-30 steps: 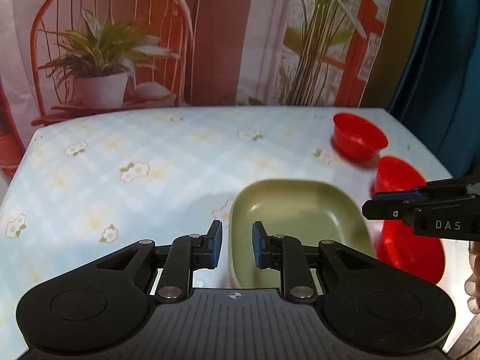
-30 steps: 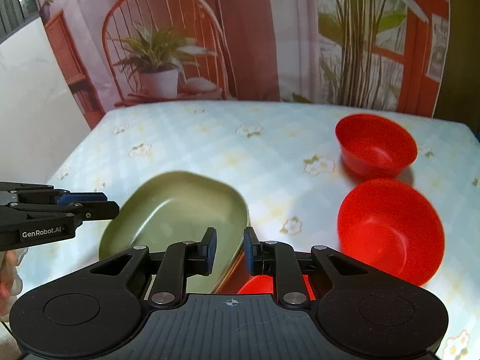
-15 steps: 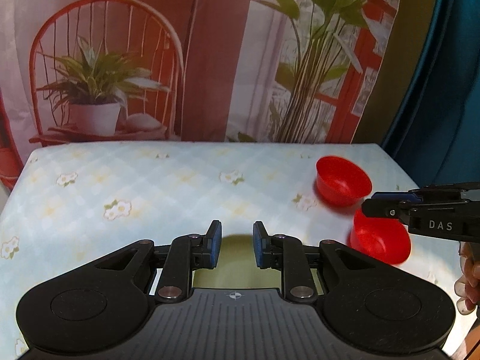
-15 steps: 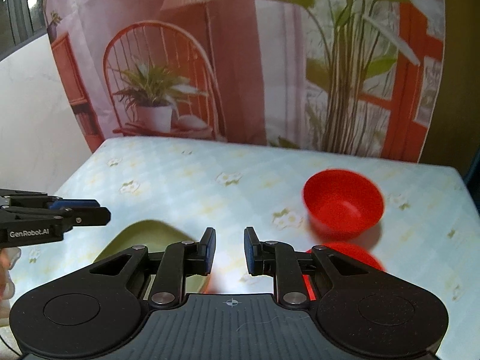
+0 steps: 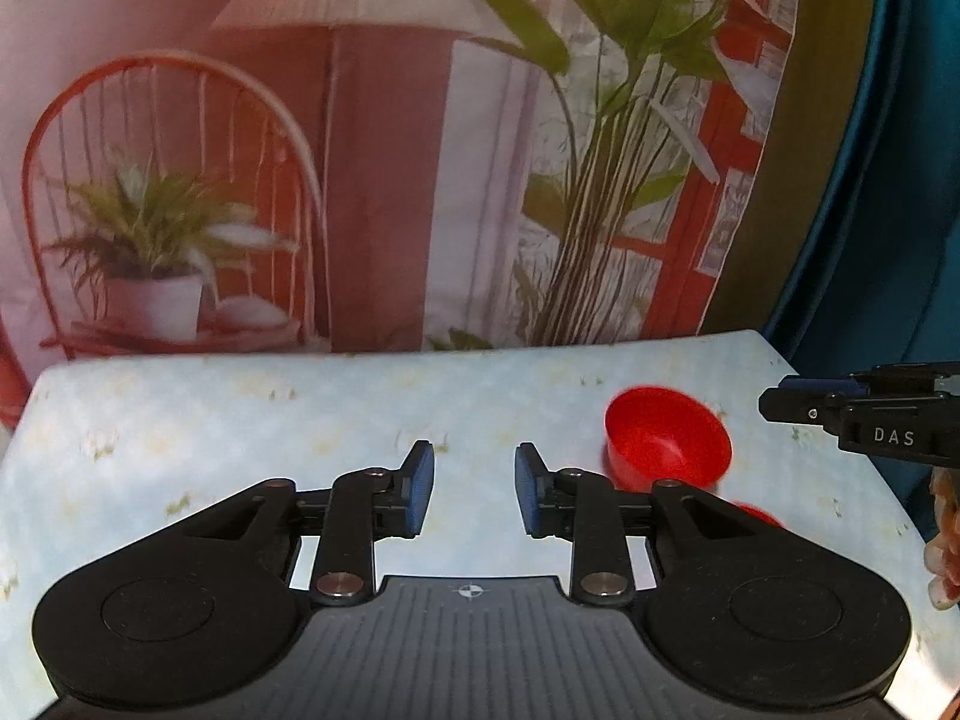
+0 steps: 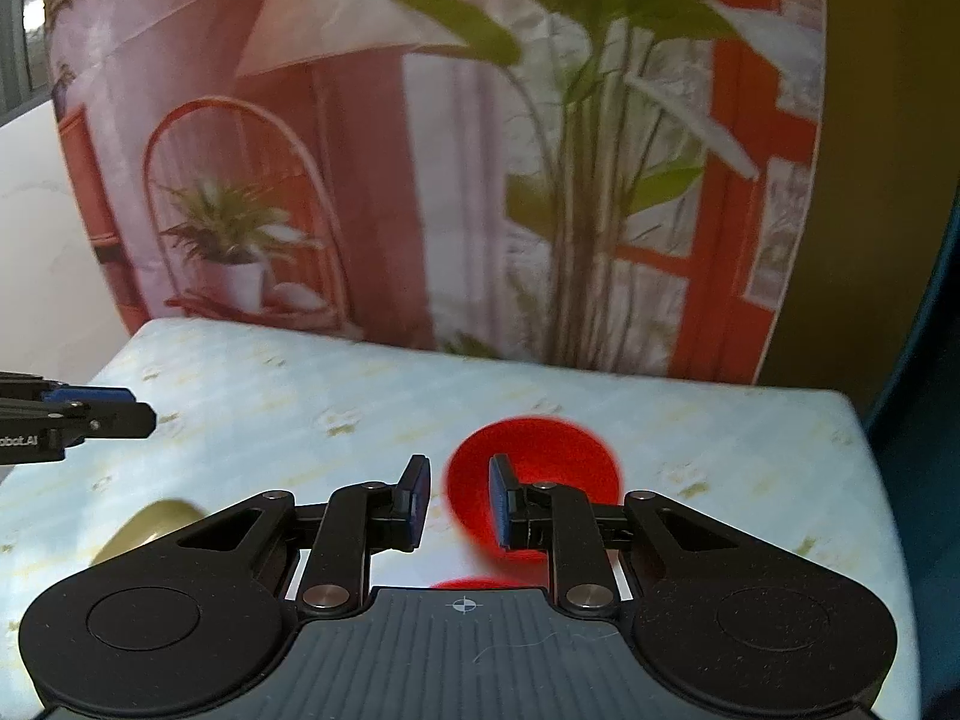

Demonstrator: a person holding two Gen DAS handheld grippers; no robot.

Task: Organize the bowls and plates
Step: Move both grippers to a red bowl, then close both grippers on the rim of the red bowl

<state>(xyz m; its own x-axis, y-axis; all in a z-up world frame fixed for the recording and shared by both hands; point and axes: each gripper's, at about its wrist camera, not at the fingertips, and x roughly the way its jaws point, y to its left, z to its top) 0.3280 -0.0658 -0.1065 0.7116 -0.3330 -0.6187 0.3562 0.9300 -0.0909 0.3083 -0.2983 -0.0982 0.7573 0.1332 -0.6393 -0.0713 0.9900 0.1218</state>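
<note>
The left gripper (image 5: 474, 489) is spreading its jaws with nothing between them, only the flowered tablecloth (image 5: 240, 420) beneath. The right gripper (image 6: 459, 501) is opening a little too, also empty. Just under the right gripper's body peeks the rim of a near red bowl (image 6: 480, 584); to its left, a sliver of the green plate (image 6: 150, 525). Just past its fingertips, blurred, sits the far red bowl (image 6: 540, 456). Beyond the table hangs a printed backdrop (image 6: 420, 150) of chair and plants, and nothing stands between tongs and bowls.
</note>
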